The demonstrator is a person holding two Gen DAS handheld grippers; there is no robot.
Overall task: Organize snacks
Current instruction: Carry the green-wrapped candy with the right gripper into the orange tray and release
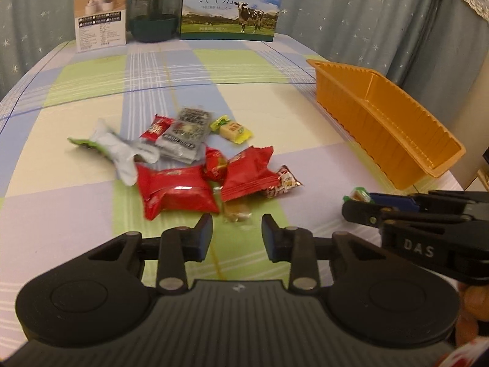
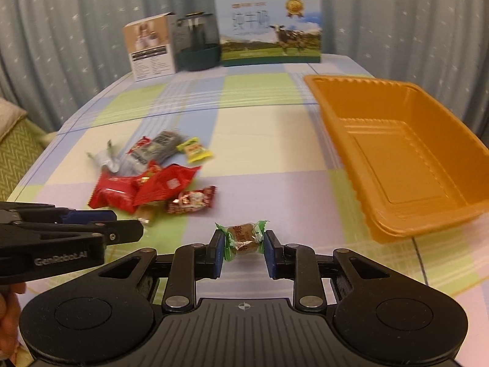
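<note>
Right gripper (image 2: 243,252) pinching green-wrapped candy (image 2: 242,240) by twisted ends beside orange tray (image 2: 345,104); left gripper (image 1: 237,235) narrow, empty; slippery wrapper may slip out.

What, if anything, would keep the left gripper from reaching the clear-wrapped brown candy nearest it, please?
Probably nothing, so yes: the clear-wrapped brown candy lies just ahead of the left gripper's parted jaws, uncovered, though red foil packets crowd its far side.

Counts: 1 orange tray (image 2: 397,165), 2 large red packets (image 1: 175,191), 1 yellow candy (image 1: 232,130), 1 green-twist candy (image 2: 243,238), 2 boxes (image 1: 101,12), 1 jar (image 1: 154,12).
</note>
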